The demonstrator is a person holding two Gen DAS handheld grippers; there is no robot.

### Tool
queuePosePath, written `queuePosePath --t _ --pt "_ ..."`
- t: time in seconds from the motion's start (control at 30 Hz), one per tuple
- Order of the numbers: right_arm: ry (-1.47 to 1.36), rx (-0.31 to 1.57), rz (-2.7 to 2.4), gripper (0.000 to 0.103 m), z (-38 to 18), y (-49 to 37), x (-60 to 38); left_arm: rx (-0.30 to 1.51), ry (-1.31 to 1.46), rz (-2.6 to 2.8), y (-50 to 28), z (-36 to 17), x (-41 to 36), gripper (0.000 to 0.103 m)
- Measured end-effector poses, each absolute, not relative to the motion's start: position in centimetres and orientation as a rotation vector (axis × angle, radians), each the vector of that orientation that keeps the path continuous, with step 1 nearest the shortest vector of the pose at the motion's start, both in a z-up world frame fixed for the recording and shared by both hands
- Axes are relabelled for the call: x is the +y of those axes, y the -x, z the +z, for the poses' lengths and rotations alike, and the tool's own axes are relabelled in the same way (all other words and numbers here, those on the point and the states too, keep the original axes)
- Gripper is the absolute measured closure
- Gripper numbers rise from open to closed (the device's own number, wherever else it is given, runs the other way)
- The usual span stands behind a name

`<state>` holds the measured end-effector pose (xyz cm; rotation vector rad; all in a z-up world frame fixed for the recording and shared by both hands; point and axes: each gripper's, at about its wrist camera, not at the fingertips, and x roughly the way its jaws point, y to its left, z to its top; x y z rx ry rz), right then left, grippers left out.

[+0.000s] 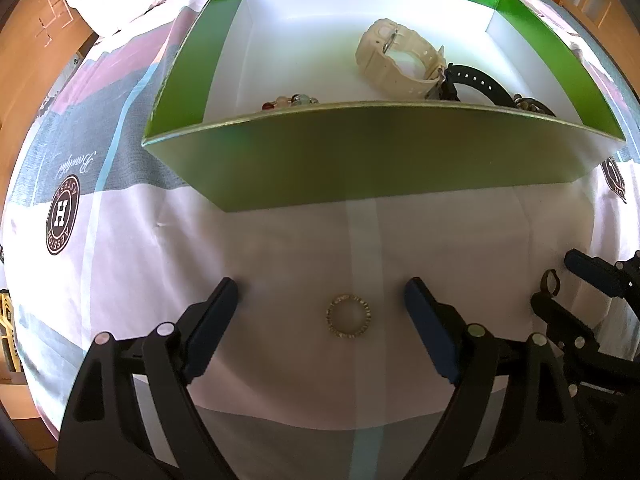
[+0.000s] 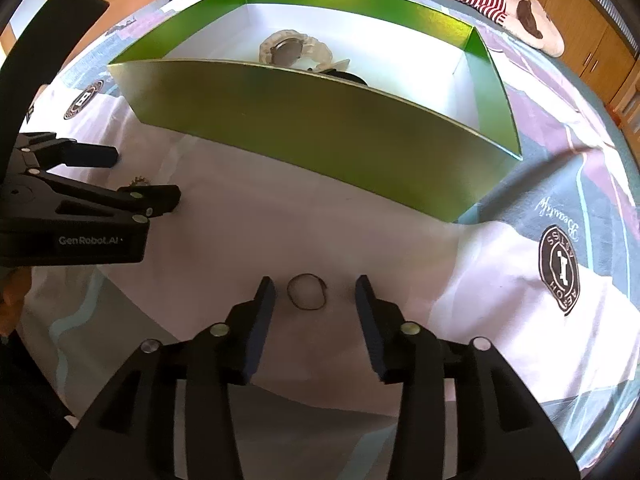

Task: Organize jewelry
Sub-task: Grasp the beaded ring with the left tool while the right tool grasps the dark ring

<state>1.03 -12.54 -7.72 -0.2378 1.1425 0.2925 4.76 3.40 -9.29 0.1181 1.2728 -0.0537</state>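
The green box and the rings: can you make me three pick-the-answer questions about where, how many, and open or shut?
1. Where is the cream watch?
A. In the green box
B. On the bedsheet
C. In a claw

2. How many watches lie in the box?
A. None
B. Two
C. Five

3. How is the left claw around the sparkly ring?
A. Shut on it
B. Open, not touching
C. Lifting it

Answers:
1. A, it lies on the box's white floor.
2. B, a cream one and a black watch.
3. B, gaps show on both sides of the ring.
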Motion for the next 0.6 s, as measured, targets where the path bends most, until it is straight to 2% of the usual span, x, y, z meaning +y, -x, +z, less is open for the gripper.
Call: queuePosePath --t 0.27,0.33,0.4,0.43,0.47,0.5,0.6 --pt "0.241 1.141 0.29 0.06 -7.8 -0.9 -12.6 1.265 -0.134 -0.052 -4.6 -9.4 3.1 0.015" --pt "0.243 1.14 0.293 0.06 -7.8 -0.8 -12.5 1.263 -0.137 -0.06 -4.6 -9.3 2.9 0.019" --pt "0.225 1.144 0.309 0.064 -7.8 -0.8 -12.6 1.257 -0.137 -0.078 -4.5 -9.1 2.6 0.032" --pt "0.207 1.148 0.328 0.073 -7.7 -0.8 -12.5 1.252 -0.141 -0.084 -4.4 -9.0 2.3 0.037" --pt "0.202 1.147 0.336 0.08 -7.7 -0.7 -12.4 1.244 -0.138 -0.097 -4.3 -8.8 2.1 0.051" --pt "0.205 1.145 0.337 0.081 -7.6 -0.6 -12.4 1.239 -0.137 -0.107 -4.2 -8.6 1.8 0.062" --pt "0.203 1.141 0.343 0.082 -7.4 -0.5 -12.2 1.222 -0.155 -0.116 -4.1 -8.3 1.2 0.084"
